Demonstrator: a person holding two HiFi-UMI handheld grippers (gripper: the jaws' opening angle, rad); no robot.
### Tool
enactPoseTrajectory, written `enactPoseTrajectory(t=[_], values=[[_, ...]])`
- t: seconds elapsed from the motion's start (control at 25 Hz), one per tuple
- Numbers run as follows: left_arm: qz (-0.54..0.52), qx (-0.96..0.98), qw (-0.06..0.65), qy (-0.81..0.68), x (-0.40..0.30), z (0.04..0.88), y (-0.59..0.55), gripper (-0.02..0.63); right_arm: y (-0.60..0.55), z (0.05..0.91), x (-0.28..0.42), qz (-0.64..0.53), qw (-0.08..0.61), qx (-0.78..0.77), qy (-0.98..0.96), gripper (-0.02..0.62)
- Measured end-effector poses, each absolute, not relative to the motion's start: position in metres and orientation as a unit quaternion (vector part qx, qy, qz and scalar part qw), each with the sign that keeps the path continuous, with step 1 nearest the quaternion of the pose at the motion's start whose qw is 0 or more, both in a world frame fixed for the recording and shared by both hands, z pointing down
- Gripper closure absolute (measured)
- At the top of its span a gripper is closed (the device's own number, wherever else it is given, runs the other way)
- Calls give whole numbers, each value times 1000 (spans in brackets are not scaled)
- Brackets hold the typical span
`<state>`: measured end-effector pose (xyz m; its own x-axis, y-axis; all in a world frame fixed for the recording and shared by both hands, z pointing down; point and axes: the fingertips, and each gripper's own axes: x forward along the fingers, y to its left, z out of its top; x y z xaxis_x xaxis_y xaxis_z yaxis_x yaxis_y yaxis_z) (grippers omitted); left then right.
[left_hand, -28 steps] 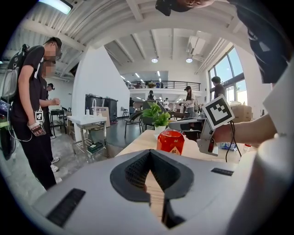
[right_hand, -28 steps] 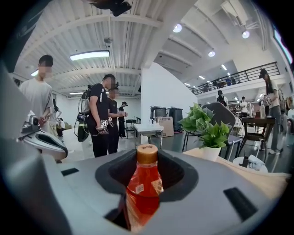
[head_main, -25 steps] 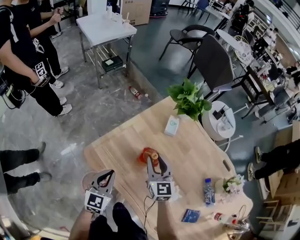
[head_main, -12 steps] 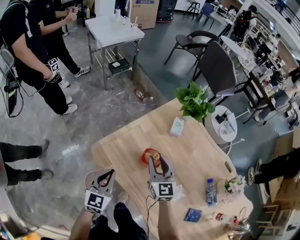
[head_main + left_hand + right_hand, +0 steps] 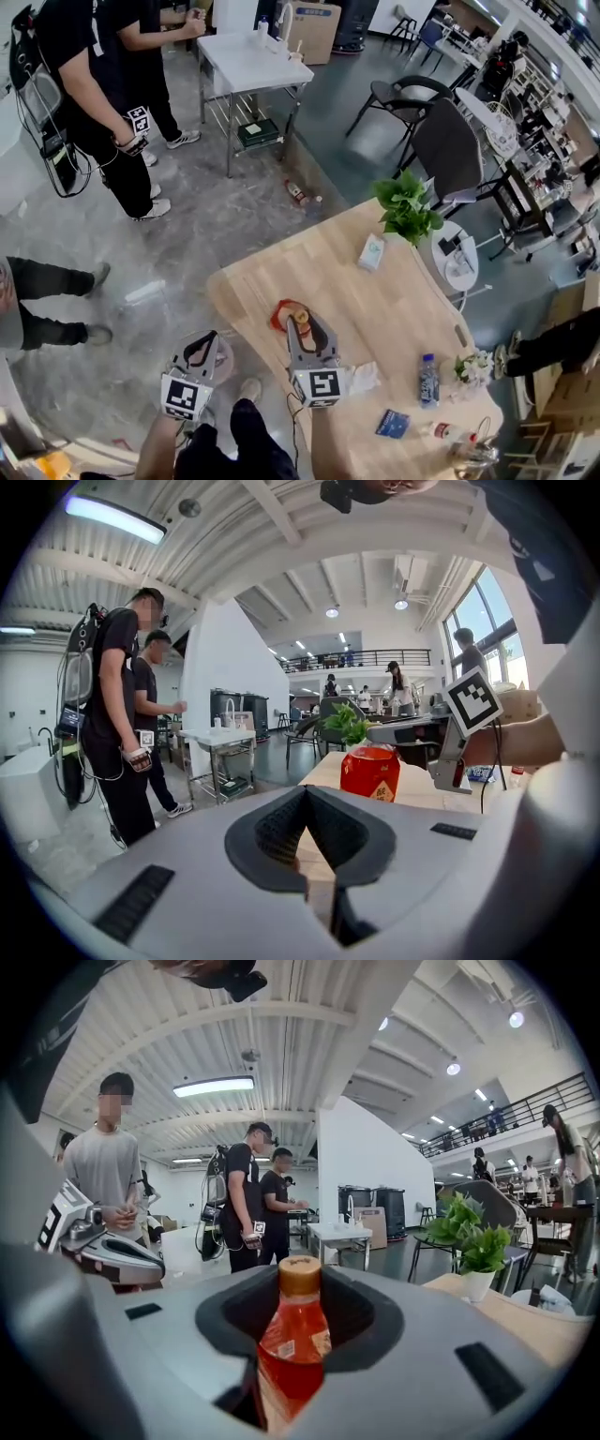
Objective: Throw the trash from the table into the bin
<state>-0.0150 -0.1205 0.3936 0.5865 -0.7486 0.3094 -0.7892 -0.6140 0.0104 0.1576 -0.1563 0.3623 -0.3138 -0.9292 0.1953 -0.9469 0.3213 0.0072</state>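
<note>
Here, the right gripper (image 5: 292, 1335) is pinching a red bottle (image 5: 292, 1358) with a tan cap between its jaws, and is holding it upright above the near-left edge of the wooden table (image 5: 375, 300). The left gripper (image 5: 309, 855) is showing its jaws pressed together with nothing between them. It is hanging off the table's side, over a round pale bin (image 5: 223, 364) on the floor.

Bottom of the frame: grey left gripper (image 5: 204, 339) and right gripper (image 5: 302, 321), each bearing a black-and-white marker cube (image 5: 319, 385); thin black cable (image 5: 292, 417); dark trousers (image 5: 246, 448); pale shoe (image 5: 249, 388).
</note>
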Motion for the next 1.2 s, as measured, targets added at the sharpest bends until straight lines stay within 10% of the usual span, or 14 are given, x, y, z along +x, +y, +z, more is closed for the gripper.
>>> enactPoseTrajectory(t=[1.2], values=[[158,858,114,-474,-186,493,-9,600,-38,493,-49,102,122,485,-860,459]])
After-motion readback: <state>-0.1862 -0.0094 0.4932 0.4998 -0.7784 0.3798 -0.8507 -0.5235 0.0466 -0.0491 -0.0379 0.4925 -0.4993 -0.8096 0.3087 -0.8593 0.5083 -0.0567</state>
